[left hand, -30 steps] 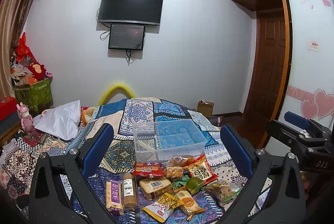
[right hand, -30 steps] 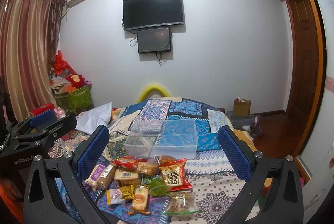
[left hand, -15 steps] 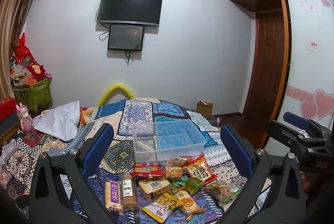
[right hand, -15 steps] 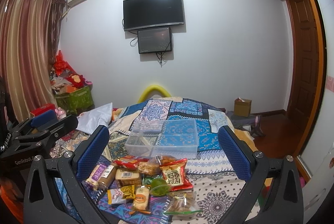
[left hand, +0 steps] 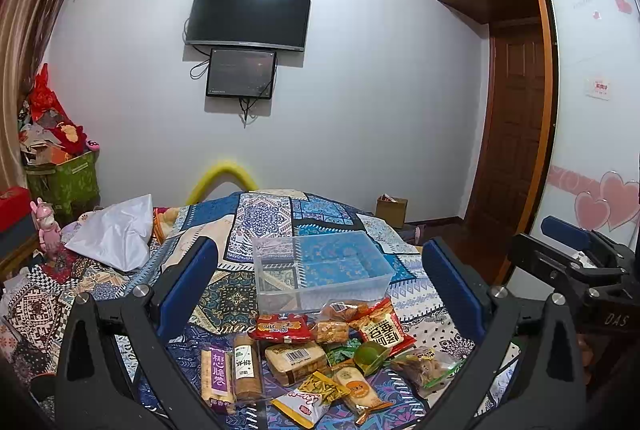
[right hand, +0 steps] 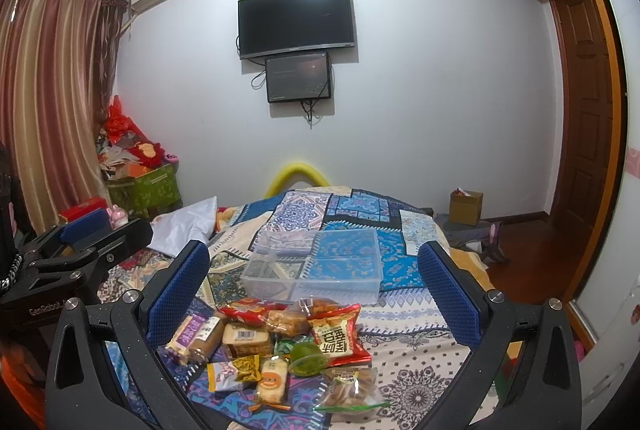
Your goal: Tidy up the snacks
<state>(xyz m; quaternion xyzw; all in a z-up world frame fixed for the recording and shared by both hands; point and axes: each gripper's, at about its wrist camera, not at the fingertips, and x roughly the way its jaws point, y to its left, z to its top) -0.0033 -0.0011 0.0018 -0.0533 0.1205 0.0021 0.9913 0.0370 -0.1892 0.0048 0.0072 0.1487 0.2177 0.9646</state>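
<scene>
A pile of snack packets (left hand: 320,358) lies on the patterned bed cover, also in the right wrist view (right hand: 276,346). Behind it stands an empty clear plastic box (left hand: 320,270), seen in the right wrist view too (right hand: 316,266). My left gripper (left hand: 320,294) is open, held above and before the pile, holding nothing. My right gripper (right hand: 316,294) is open and empty at a like distance. Each gripper shows at the edge of the other's view: the right one (left hand: 576,262), the left one (right hand: 80,250).
A white pillow (left hand: 116,230) lies at the bed's left. A green bin of clutter (left hand: 64,177) stands by the curtain. A cardboard box (right hand: 466,207) sits on the floor by the wooden door (right hand: 588,109). A TV (left hand: 248,15) hangs on the far wall.
</scene>
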